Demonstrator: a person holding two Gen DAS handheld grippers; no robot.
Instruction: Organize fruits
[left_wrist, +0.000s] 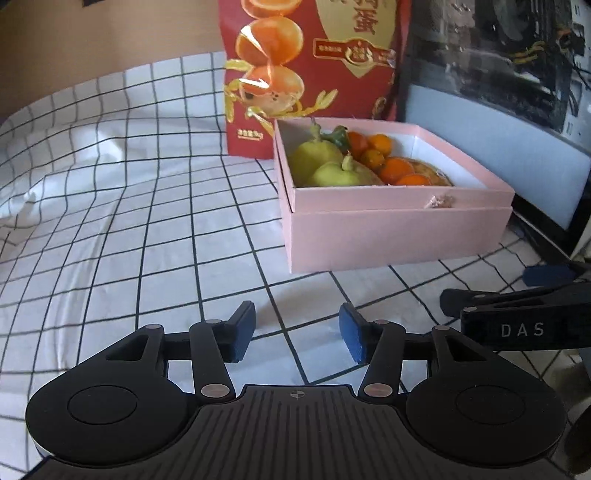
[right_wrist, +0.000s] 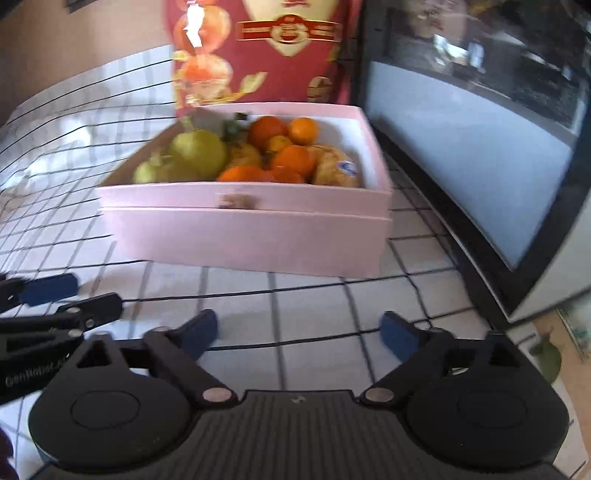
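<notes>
Ahead of our left hand-held gripper (left_wrist: 297, 332), across a stretch of checked cloth on the table (left_wrist: 129, 221), sits the pink box (left_wrist: 399, 240) with the fruit already in it. Its blue pads stand apart with nothing between them. Our right hand-held gripper (right_wrist: 299, 334) is spread wide as well, empty, with only cloth under its fingers; the box lies straight ahead of it too.

Inside the box we count two green pears (left_wrist: 325, 164) toward the left, with several oranges (left_wrist: 397, 168) grouped toward the right. From the right wrist view we also see a paler, brownish fruit with a sticker (right_wrist: 338, 168) at the right end, and something dark green and leafy (right_wrist: 234, 127) tucked behind the pears; that view is blurred, so we cannot name either with confidence.

We judge the task to be at or close to its end: no fruit lies loose on the cloth in either view, and both tools are free. What might remain is tidying the grouping inside the box, though we cannot tell whether that is wanted.

Behind the box stands a red gift bag (left_wrist: 314, 74) printed with oranges, touching or just behind its far wall. To the right of both tools runs a dark-framed panel (right_wrist: 480, 166), close beside the box. Between our fingers and the box nothing blocks the way.
</notes>
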